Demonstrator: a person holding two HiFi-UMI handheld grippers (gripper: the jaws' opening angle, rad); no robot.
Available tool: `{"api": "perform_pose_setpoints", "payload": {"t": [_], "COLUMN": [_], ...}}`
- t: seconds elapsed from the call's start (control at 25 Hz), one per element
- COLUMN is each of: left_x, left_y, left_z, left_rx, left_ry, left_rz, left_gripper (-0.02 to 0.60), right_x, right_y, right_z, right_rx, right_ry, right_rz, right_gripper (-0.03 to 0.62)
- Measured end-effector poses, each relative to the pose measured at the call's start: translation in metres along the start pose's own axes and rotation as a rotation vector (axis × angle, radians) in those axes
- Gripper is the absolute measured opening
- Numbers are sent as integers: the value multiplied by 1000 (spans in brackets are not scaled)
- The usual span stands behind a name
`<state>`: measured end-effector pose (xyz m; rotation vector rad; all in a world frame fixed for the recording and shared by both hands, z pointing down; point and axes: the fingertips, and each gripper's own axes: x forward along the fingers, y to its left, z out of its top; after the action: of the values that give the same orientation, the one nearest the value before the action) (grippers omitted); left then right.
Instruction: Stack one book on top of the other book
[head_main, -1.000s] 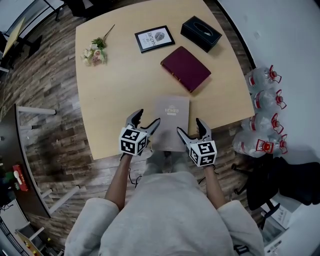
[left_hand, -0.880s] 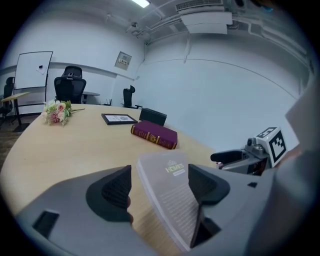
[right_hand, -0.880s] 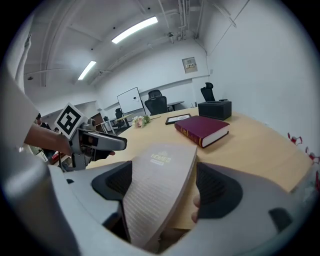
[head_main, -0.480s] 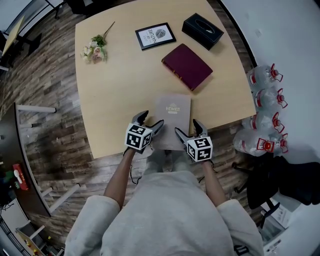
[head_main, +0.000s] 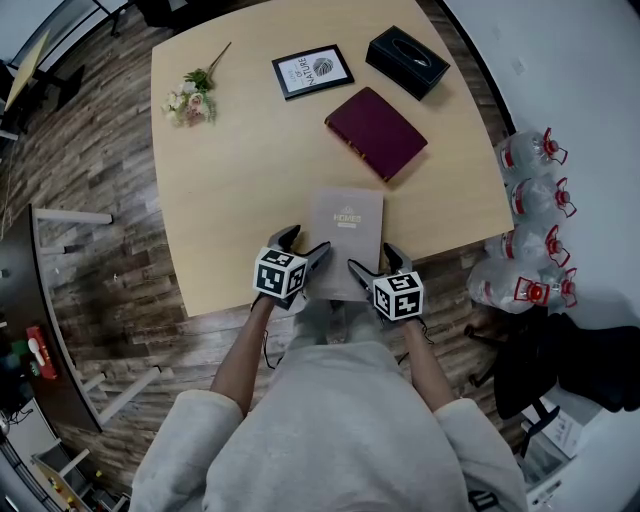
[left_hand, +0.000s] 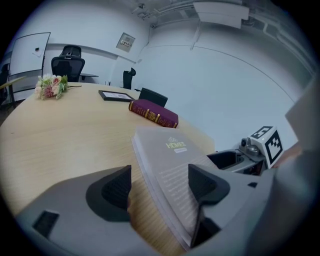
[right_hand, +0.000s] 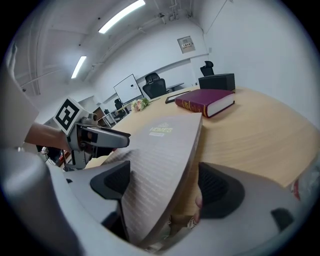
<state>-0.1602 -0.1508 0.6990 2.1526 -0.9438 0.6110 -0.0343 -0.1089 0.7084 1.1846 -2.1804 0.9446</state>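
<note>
Wooden table (head_main: 230, 170); grey book (head_main: 345, 235), near corners inside left claw (head_main: 303, 244) and right claw (head_main: 373, 261); both claws wide

Open table (head_main: 230, 180) left — maroon book (head_main: 375, 133), frame (head_main: 311, 71) ahead

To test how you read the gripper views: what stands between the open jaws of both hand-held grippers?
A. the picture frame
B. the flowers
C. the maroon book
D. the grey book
D: the grey book runs between the open jaws of the left hand-held gripper and of the right hand-held gripper, each at a near corner, while the maroon book lies farther back, apart.
</note>
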Motion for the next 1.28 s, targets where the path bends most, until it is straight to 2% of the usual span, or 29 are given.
{"api": "perform_pose_setpoints", "payload": {"t": [0.68, 1.28], "left_x": [17, 22], "left_y": [-23, -18], "left_z": [-9, -6], "left_rx": [-12, -13], "left_ry": [31, 13], "left_rz": [-38, 17], "left_gripper": [354, 356], "right_x": [9, 16], "right_y": [13, 12], "right_z": [-3, 2], "right_rx": [-1, 0], "right_ry": [24, 20], "right_rz": [28, -3], "right_gripper": [433, 439]}}
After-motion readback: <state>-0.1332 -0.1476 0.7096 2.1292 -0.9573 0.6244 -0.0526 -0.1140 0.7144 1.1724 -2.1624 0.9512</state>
